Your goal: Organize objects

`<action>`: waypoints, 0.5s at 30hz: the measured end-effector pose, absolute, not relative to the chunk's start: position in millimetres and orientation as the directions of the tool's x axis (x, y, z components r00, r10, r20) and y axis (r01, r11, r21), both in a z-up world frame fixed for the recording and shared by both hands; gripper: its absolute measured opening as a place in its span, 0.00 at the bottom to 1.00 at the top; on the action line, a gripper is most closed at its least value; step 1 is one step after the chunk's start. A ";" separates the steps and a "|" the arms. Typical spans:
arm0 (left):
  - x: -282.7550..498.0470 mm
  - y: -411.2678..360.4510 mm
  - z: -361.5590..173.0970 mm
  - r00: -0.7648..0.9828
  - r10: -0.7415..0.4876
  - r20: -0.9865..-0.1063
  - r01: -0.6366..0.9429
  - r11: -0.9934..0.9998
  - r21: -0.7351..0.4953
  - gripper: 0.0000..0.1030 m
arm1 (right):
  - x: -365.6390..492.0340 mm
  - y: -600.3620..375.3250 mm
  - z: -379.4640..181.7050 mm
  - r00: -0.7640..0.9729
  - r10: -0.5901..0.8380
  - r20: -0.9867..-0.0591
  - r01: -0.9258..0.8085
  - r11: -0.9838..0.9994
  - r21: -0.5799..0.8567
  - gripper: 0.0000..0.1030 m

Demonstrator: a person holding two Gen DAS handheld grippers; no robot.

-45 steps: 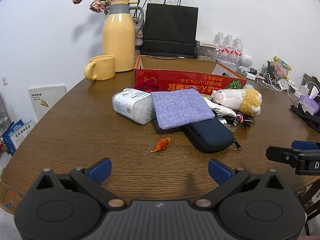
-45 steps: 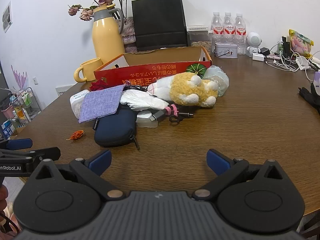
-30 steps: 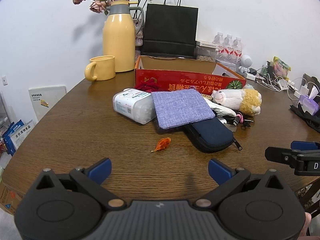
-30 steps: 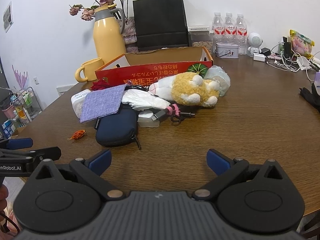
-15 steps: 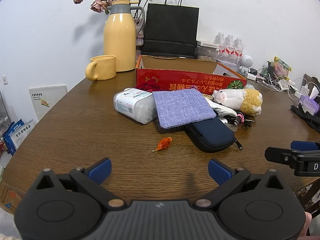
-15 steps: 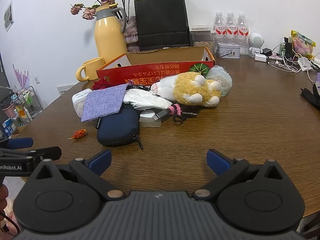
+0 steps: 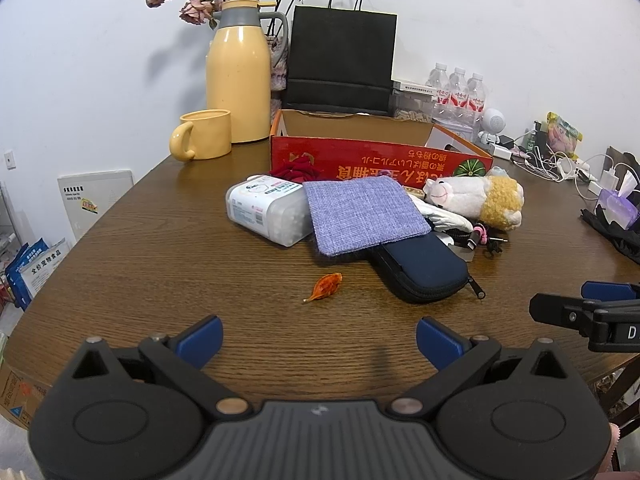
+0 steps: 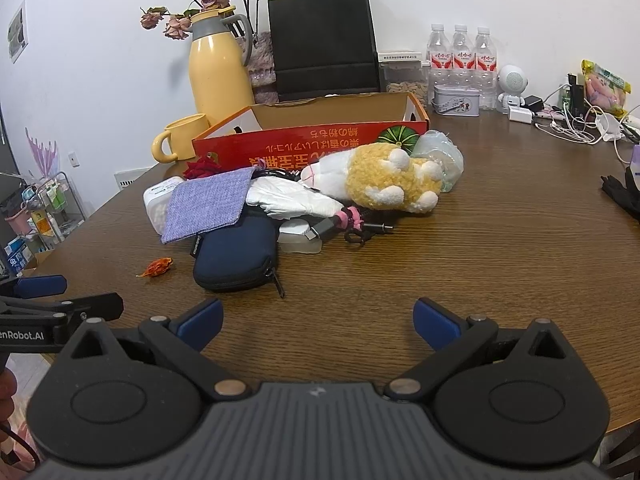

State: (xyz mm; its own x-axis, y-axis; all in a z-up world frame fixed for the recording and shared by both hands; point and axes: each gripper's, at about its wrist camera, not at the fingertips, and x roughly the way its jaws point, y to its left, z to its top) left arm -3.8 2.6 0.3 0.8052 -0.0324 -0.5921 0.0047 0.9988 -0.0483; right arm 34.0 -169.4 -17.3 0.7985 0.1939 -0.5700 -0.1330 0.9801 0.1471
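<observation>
Spanning the view, table (image 7: 168, 264): wood, carrying everything.
Box (image 7: 360, 156): red, open, at 12 o'clock behind the pile.
Pile: purple cloth (image 7: 362, 214) overlapping navy pouch (image 7: 424, 266); plush toy (image 8: 388, 182) at 2 o'clock.
Left gripper (image 7: 318, 340): jaws spread, empty.
Right gripper (image 8: 316, 320): jaws spread, empty.

Red box (image 7: 376, 160), navy pouch (image 7: 420, 264).

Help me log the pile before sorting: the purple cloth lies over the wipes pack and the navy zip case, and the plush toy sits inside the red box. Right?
Not quite: the plush toy lies on the table in front of the red box, as the right wrist view shows. The purple cloth does overlap the wipes pack and navy zip case.
</observation>
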 end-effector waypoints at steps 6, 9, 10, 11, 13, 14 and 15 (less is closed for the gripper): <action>-4.5 1.1 0.3 0.806 -0.033 -0.591 0.006 0.999 -0.047 1.00 | 33.8 -170.1 -17.0 0.799 0.193 -0.570 -0.132 0.980 0.146 1.00; -5.5 0.4 0.2 0.807 -0.032 -0.590 0.006 0.999 -0.046 1.00 | 33.6 -170.4 -16.7 0.799 0.194 -0.570 -0.134 0.980 0.146 1.00; -5.9 0.4 0.2 0.807 -0.032 -0.590 0.006 0.999 -0.046 1.00 | 33.5 -170.6 -16.4 0.799 0.194 -0.570 -0.135 0.980 0.145 1.00; -5.8 0.0 0.3 0.807 -0.032 -0.590 0.006 0.999 -0.046 1.00 | 33.5 -170.7 -16.3 0.799 0.194 -0.570 -0.135 0.980 0.145 1.00; -5.8 0.1 0.3 0.807 -0.032 -0.590 0.007 0.999 -0.046 1.00 | 33.5 -170.8 -16.1 0.799 0.194 -0.569 -0.135 0.980 0.144 1.00; -5.9 0.0 0.3 0.807 -0.033 -0.589 0.007 0.999 -0.046 1.00 | 33.6 -170.8 -16.2 0.799 0.194 -0.570 -0.135 0.980 0.144 1.00; -5.3 0.3 0.4 0.807 -0.033 -0.589 0.008 0.999 -0.046 1.00 | 33.6 -170.8 -16.2 0.798 0.194 -0.570 -0.135 0.980 0.144 1.00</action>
